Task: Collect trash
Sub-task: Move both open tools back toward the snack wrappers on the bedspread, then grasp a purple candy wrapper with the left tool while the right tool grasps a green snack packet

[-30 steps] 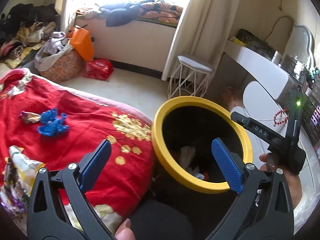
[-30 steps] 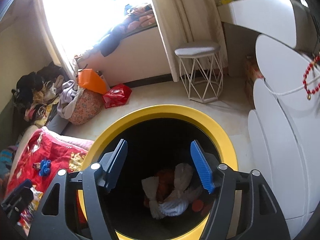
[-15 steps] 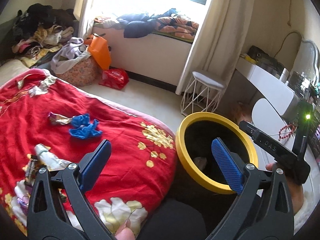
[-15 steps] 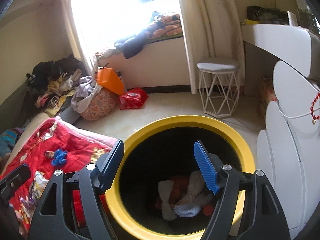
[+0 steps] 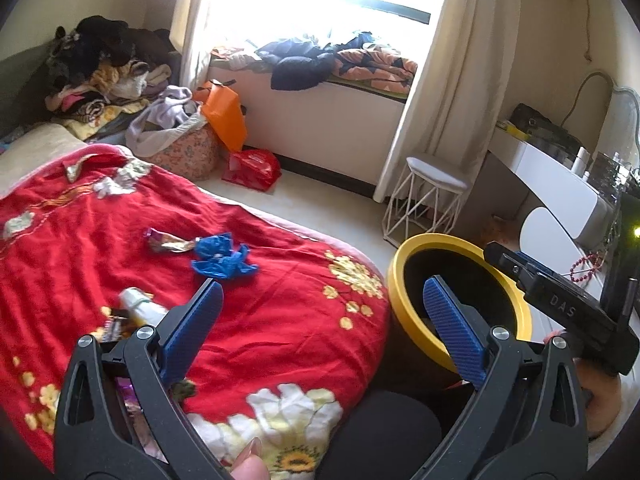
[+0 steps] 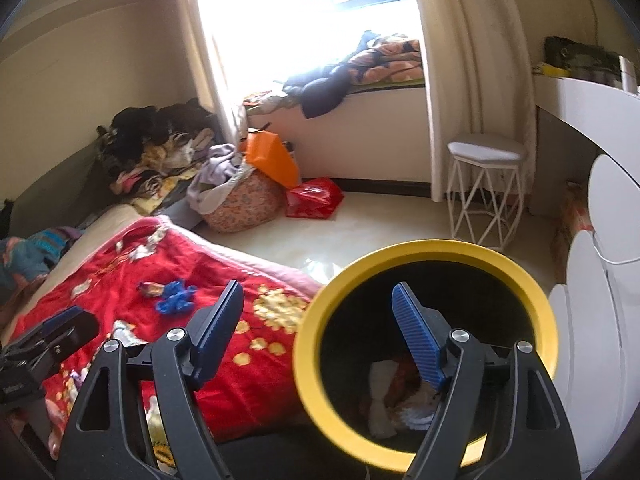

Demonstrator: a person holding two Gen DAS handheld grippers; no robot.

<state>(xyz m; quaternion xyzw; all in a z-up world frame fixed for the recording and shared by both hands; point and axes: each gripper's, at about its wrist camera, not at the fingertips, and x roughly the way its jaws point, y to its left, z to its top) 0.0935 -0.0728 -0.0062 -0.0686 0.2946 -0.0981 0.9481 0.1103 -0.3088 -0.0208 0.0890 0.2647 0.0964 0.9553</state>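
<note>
Left wrist view
Left gripper (image 5: 320, 322): jaws spread wide, nothing between them, above the red floral blanket (image 5: 120, 240) on the bed
Trash on blanket: one crumpled blue plastic piece (image 5: 222, 258), one shiny foil wrapper (image 5: 166, 242) just beside it, one white tube-like item (image 5: 140, 306) near the left jaw; more wrappers lie under the gripper frame, count unclear
Bin: one round black bin with a yellow rim (image 5: 404, 308) on the floor just beside the bed
Right gripper (image 5: 560, 304): seen side-on over the bin's far side

Right wrist view
Right gripper (image 6: 318, 332): jaws opening, nothing between them, one jaw over the blanket, the other over the bin mouth
Bin (image 6: 316, 312): holds white and reddish crumpled trash (image 6: 394, 394) at its bottom
Blanket trash: blue plastic piece (image 6: 176, 296) and foil wrapper (image 6: 150, 288) touching
Other: one white wire-leg stool (image 6: 486, 184), one red bag (image 6: 314, 196) on the floor
</note>
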